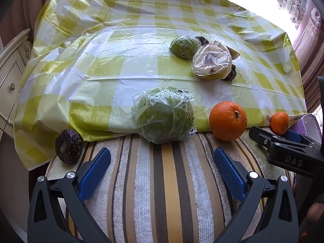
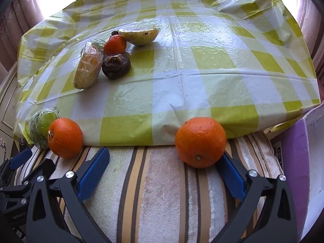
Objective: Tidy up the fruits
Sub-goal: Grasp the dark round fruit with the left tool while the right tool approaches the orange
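**Both claws wide open, fruit along the near edge of the table**

The left gripper (image 1: pixel 162 162) hangs over the striped towel (image 1: pixel 162 192) with its blue pads spread wide and nothing between them. Just ahead of it, at the near edge of the checked tablecloth (image 1: pixel 101 70), sits a green fruit wrapped in plastic (image 1: pixel 164 115). To that fruit's right is an orange (image 1: pixel 227 120), and to its left, near the cloth's near-left corner, a dark wrinkled fruit (image 1: pixel 68 146).

The right gripper (image 2: pixel 164 166) is also spread fully and grips nothing. A second orange (image 2: pixel 200 141) lies on the towel at the cloth's near edge, just inside the right-hand pad; whether it touches the pad cannot be told.

Further back on the tablecloth, well apart from the near edge, is a cluster: a bagged yellow fruit (image 2: pixel 88 67), a small tangerine (image 2: pixel 115 45), another dark wrinkled fruit (image 2: pixel 115 66) and a halved pale fruit (image 2: pixel 139 35). A purple box (image 2: pixel 295 154) stands at the right edge of the table.
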The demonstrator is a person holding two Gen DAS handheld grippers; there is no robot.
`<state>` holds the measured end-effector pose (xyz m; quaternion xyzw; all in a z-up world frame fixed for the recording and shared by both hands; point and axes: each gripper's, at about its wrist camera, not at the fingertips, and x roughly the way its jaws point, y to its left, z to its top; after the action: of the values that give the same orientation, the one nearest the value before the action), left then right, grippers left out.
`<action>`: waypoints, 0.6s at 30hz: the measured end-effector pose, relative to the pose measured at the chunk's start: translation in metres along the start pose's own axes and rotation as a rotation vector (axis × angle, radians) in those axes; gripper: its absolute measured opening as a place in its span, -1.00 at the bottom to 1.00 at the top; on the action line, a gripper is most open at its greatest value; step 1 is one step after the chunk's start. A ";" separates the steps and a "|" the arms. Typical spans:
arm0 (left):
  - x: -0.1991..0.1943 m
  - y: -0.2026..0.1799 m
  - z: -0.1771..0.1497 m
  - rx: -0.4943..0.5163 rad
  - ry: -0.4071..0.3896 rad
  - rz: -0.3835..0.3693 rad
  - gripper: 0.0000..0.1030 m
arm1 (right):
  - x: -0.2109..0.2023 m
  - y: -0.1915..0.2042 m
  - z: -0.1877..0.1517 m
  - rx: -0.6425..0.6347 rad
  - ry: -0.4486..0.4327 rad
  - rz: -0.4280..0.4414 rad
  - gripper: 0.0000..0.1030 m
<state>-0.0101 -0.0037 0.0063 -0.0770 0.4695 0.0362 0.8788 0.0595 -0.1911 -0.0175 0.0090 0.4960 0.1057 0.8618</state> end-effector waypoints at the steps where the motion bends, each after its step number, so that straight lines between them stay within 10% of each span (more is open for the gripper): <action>1: -0.002 0.000 -0.001 0.004 -0.003 -0.003 0.91 | 0.000 0.000 0.000 0.001 0.000 0.001 0.97; 10: -0.035 -0.001 -0.018 0.074 -0.100 -0.168 0.91 | -0.006 -0.005 0.002 -0.012 0.027 0.056 0.97; 18: -0.064 0.043 -0.021 -0.038 -0.191 -0.140 0.91 | -0.017 -0.009 -0.002 -0.008 -0.005 0.113 0.97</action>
<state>-0.0687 0.0360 0.0432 -0.1225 0.3765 -0.0091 0.9182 0.0508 -0.2038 -0.0047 0.0336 0.4923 0.1561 0.8557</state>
